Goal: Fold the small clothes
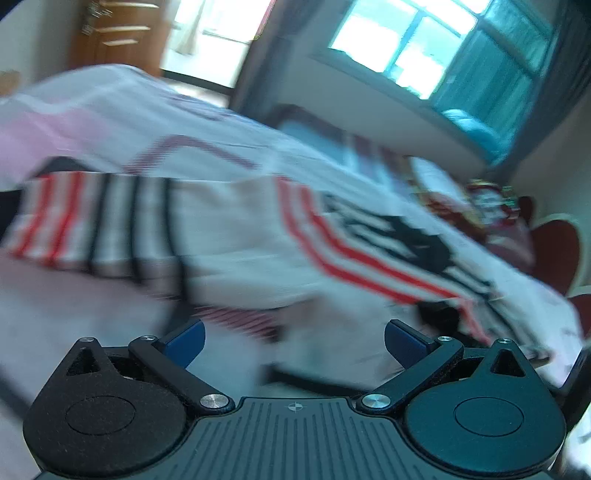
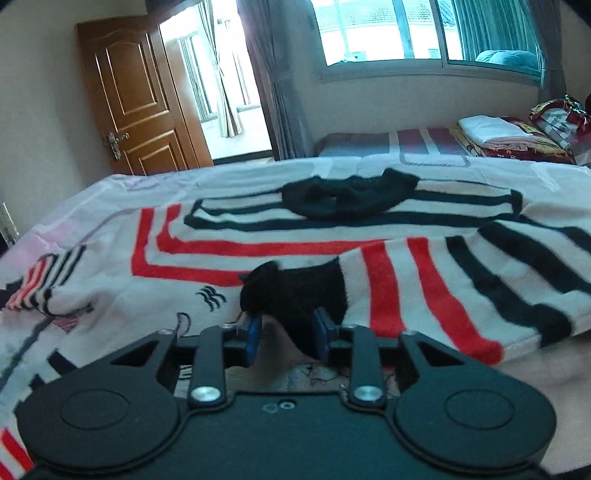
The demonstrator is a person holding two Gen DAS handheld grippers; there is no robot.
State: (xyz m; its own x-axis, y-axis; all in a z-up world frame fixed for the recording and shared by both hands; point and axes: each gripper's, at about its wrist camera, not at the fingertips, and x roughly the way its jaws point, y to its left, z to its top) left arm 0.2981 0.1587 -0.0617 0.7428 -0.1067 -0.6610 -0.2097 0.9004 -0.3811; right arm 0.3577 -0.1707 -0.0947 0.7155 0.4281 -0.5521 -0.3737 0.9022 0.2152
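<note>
A small white sweater with red and black stripes point(image 2: 258, 236) lies spread on the bed, its black collar point(image 2: 347, 195) at the far side. One sleeve is folded across the body, and my right gripper point(image 2: 286, 332) is shut on that sleeve's black cuff point(image 2: 295, 291). The other sleeve point(image 2: 44, 280) lies at the left. In the blurred left wrist view the sweater point(image 1: 236, 236) lies just ahead of my left gripper point(image 1: 293, 343), which is open and empty, close above the bedsheet.
The bed has a white and pink printed sheet point(image 2: 110, 184). A stack of folded clothes point(image 2: 495, 136) sits at the far right. A wooden door point(image 2: 136, 96) and a window point(image 2: 424, 29) are behind the bed.
</note>
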